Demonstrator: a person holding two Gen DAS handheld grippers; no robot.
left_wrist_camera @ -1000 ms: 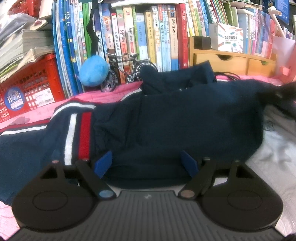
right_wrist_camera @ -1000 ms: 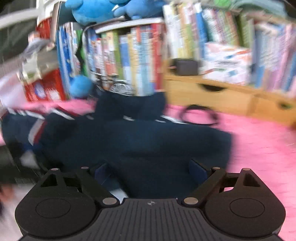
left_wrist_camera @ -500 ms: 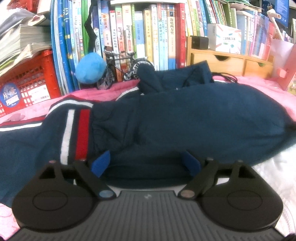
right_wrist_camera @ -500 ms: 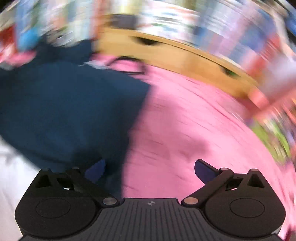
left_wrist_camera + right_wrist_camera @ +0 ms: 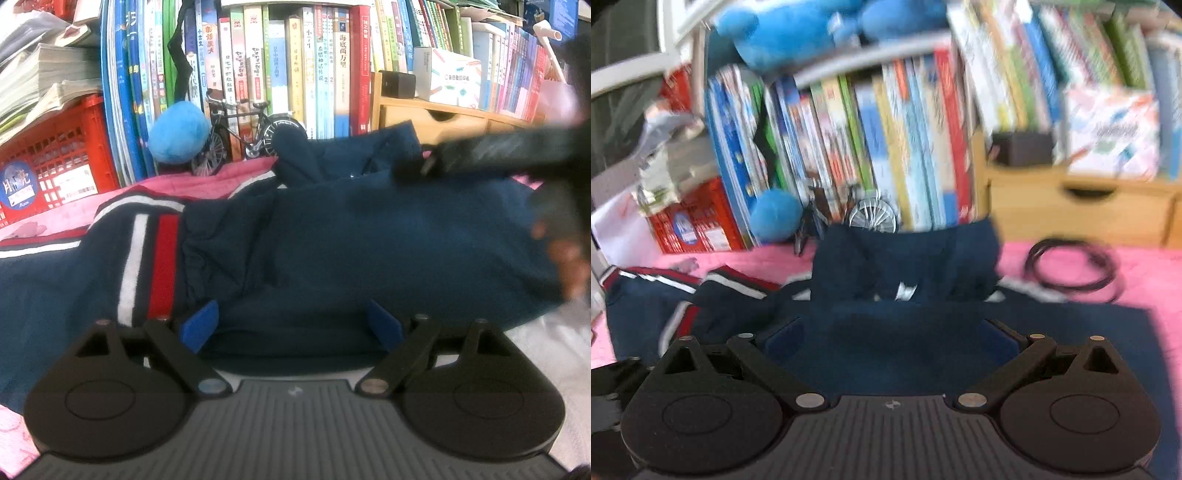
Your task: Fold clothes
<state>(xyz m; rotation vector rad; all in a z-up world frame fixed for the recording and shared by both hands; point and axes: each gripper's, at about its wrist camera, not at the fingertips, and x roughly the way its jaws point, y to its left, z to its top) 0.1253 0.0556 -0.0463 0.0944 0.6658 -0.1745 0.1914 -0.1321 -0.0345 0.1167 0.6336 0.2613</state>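
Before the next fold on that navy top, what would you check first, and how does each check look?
1. Left hand-held gripper open, with a fold of the navy top between its blue pads: ok.
2. Right hand-held gripper open over the top: ok, though the right wrist view is blurred.
3. Striped sleeve laid flat: not ok, it is bunched at the seam.
4. Hood tucked in: not ok, it is heaped toward the books.
5. Black cable coil clear of the fabric: cannot tell; it lies very close to the top's edge.
6. Toy bicycle out of the way: ok, behind the hood.
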